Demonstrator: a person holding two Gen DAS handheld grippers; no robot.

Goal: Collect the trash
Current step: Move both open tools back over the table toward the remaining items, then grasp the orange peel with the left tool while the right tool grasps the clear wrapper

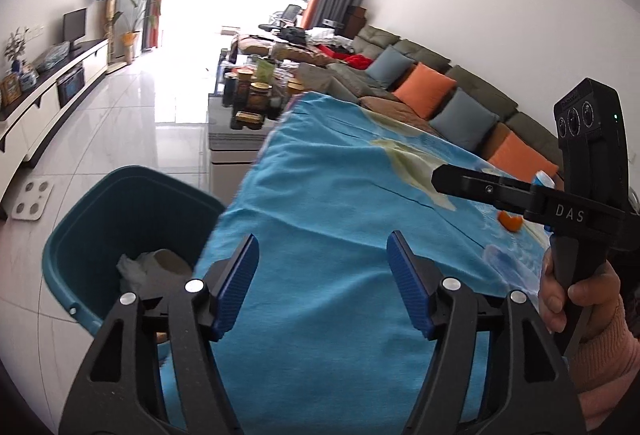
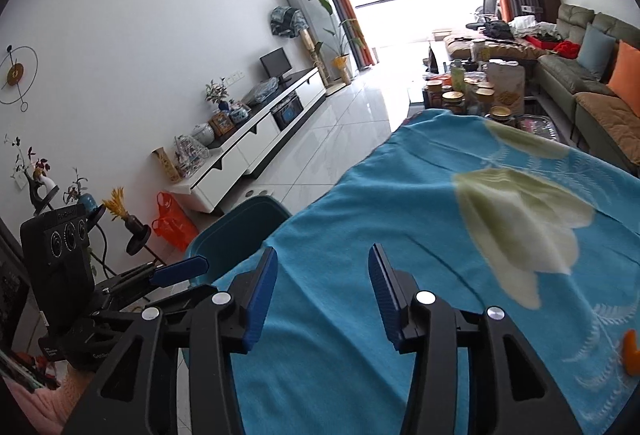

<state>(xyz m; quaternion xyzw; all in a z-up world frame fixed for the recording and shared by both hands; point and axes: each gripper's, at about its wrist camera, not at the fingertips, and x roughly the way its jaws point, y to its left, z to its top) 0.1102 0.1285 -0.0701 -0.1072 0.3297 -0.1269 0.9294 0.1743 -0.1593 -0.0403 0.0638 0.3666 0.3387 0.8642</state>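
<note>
A teal bin (image 1: 76, 247) stands on the floor by the table's left edge, with crumpled white paper (image 1: 134, 269) and a pale roll inside. My left gripper (image 1: 324, 275) hangs open over the blue tablecloth (image 1: 340, 195), just right of the bin, nothing between its pads. My right gripper (image 2: 324, 275) is open too, over the cloth (image 2: 400, 219), empty. An orange peel (image 1: 510, 222) lies on the cloth beyond the right gripper's body; in the right wrist view the peel (image 2: 632, 353) sits at the far right edge. The bin (image 2: 240, 219) shows left of the table there.
A person's hand (image 1: 576, 295) in a pink sleeve grips the right tool. A low table crowded with jars (image 1: 252, 91) stands beyond the cloth, a sofa (image 1: 440, 87) with cushions to the right, a TV cabinet (image 2: 256, 139) on the left wall, a white scale (image 1: 32, 201) on the tiled floor.
</note>
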